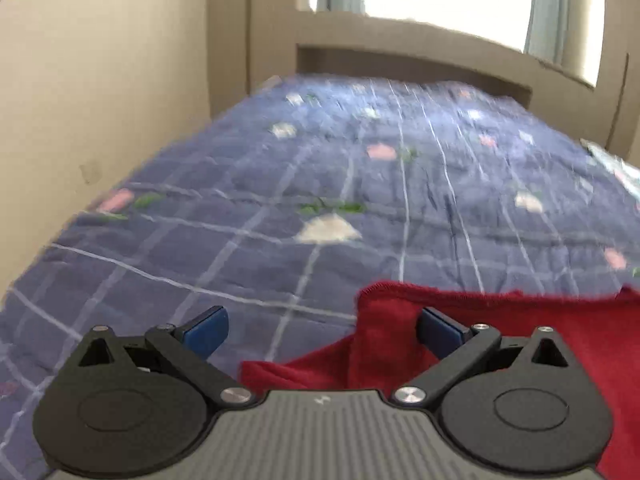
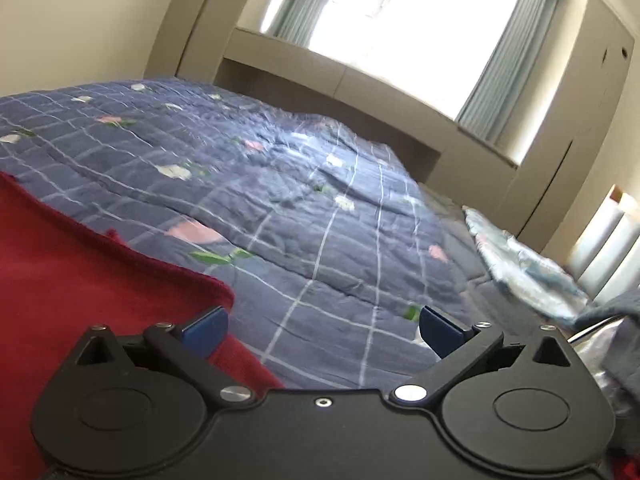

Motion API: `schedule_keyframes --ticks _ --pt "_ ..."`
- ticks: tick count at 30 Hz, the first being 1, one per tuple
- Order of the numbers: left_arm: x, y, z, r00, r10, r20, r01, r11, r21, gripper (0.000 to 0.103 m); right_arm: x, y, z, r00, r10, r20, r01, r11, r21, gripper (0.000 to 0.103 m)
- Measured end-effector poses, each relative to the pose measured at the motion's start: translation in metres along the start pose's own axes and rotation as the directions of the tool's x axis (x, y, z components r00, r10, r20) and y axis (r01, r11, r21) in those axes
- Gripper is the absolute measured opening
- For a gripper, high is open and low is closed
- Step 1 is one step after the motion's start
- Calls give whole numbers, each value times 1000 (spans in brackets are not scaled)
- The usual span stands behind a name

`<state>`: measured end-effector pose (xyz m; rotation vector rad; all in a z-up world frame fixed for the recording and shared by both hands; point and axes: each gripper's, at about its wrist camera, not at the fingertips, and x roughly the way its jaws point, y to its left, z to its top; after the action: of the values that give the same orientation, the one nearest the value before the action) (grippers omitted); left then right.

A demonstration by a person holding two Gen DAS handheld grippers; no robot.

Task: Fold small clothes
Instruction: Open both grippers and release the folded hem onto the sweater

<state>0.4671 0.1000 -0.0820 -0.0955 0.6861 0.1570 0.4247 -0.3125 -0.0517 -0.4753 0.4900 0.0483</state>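
A dark red knit garment [image 1: 500, 336] lies on the blue checked quilt [image 1: 280, 184], partly folded with a layered edge. My left gripper [image 1: 322, 330] is open over its left edge; its right fingertip [image 1: 438, 330] is above the red cloth and its left fingertip [image 1: 208, 330] above the quilt. In the right wrist view the same red garment [image 2: 80, 280] fills the lower left. My right gripper [image 2: 322, 330] is open at the garment's right edge, its left fingertip [image 2: 206, 328] over the red cloth, its right fingertip [image 2: 440, 330] over the quilt [image 2: 320, 220]. Neither holds anything.
The bed runs toward a beige headboard ledge [image 2: 340, 76] under a bright window. A beige wall [image 1: 100, 80] borders the bed on the left. A light blue patterned cloth [image 2: 520, 264] lies at the bed's right edge, with grey fabric [image 2: 616, 352] beside it.
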Motion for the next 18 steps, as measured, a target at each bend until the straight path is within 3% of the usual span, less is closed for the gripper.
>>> schedule_keyframes --ticks 2,4,7,11,14,18 --pt "-28 2 -2 999 4 51 -2 1000 -28 102 -33 7 0 999 35 36 -34 999 -23 102" --pt "-63 1 -13 994 -49 101 54 998 -44 103 -65 19 -5 995 90 48 -88 996 -23 102" --pt "-97 -8 -33 988 -106 109 110 994 -29 103 -97 41 -18 992 113 52 -111 993 -38 102" --pt "-117 -21 -67 995 -50 81 50 999 0 103 -118 65 -44 999 -14 51 18 996 -84 102" --pt "-119 -21 -88 998 1 65 -1 1000 -3 103 -121 70 -67 991 -134 7 133 984 -115 102" --pt "-114 -10 -108 999 43 33 -41 998 -54 103 -123 61 -98 988 -151 2 151 988 -9 102"
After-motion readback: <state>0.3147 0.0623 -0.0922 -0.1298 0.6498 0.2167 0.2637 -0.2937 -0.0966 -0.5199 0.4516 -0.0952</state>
